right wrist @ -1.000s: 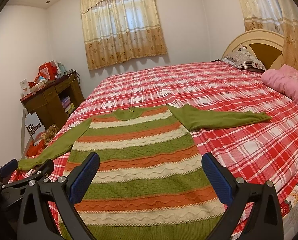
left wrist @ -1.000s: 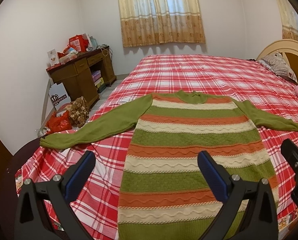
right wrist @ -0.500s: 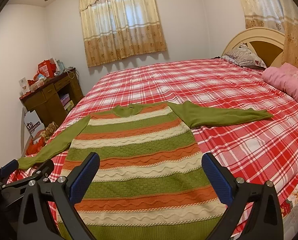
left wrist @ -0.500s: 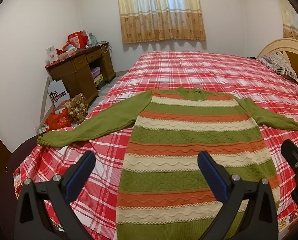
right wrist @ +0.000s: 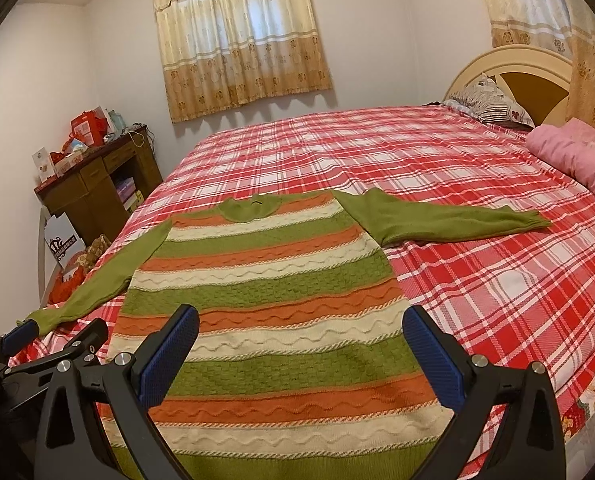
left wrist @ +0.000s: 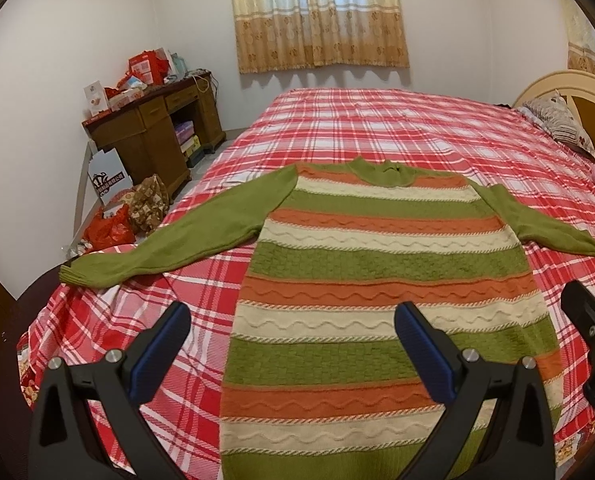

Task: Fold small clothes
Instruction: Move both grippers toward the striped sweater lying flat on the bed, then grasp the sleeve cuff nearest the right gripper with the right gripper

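A green, orange and cream striped knit sweater (left wrist: pixel 381 280) lies flat on the red plaid bed (left wrist: pixel 377 120), neck away from me, both green sleeves spread out sideways. It also shows in the right wrist view (right wrist: pixel 273 300). My left gripper (left wrist: pixel 293 344) is open and empty, held above the sweater's lower left part. My right gripper (right wrist: pixel 301 348) is open and empty above the sweater's lower middle. The left gripper also shows at the left edge of the right wrist view (right wrist: pixel 53 340).
A wooden desk (left wrist: pixel 149 136) with boxes stands left of the bed, with bags (left wrist: pixel 129 216) on the floor beside it. Pillows (right wrist: pixel 493 100), a pink blanket (right wrist: pixel 573 156) and the headboard (right wrist: pixel 517 64) are at the far right. A curtained window (left wrist: pixel 317 12) is behind.
Both views have shifted slightly, so the sweater sits a little further away and lower in frame. Both grippers stay open. The sweater has not moved.
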Motion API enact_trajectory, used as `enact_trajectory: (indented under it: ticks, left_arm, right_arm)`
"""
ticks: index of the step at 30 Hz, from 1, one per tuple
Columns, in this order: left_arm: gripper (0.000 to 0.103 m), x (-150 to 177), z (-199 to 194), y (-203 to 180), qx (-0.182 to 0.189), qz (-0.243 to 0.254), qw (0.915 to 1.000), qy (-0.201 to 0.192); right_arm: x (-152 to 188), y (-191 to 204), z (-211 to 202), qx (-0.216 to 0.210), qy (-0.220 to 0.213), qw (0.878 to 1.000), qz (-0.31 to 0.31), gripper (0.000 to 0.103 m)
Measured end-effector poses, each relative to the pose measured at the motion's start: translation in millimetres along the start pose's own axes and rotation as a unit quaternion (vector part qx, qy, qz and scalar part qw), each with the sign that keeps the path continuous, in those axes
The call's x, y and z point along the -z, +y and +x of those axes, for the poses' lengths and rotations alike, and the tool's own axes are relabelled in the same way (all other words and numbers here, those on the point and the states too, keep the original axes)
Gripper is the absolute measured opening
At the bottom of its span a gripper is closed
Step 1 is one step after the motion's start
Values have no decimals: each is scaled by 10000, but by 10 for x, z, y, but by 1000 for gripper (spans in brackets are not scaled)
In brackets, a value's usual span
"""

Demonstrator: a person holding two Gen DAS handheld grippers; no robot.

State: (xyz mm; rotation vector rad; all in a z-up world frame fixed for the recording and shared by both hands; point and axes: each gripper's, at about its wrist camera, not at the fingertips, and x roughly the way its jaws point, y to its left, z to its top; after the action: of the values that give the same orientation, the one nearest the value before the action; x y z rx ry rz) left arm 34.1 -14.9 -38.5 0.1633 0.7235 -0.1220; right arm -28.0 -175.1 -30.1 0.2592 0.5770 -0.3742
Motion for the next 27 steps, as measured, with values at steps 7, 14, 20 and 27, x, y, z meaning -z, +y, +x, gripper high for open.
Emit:
enact_trajectory:
  ticks: [7,14,20,27]
  left_arm:
    - [103,-77,147,-79,146,13,9998,109]
    - [103,-188,347,-167,78,63,9997,202]
    - [103,-303,572,-269,-4,123,9995,305]
    - [103,-443,804,-348,52,180,9998,98]
  right_arm:
    - [-82,-41,141,153,-68,9998,-77,102]
    - [-207,-62,334,405,-139,9986,-303,102]
    - [-332,-125,562,377,-144,9984,-385,102]
    - [-448,-419,929,186,195,9996,-87,102]
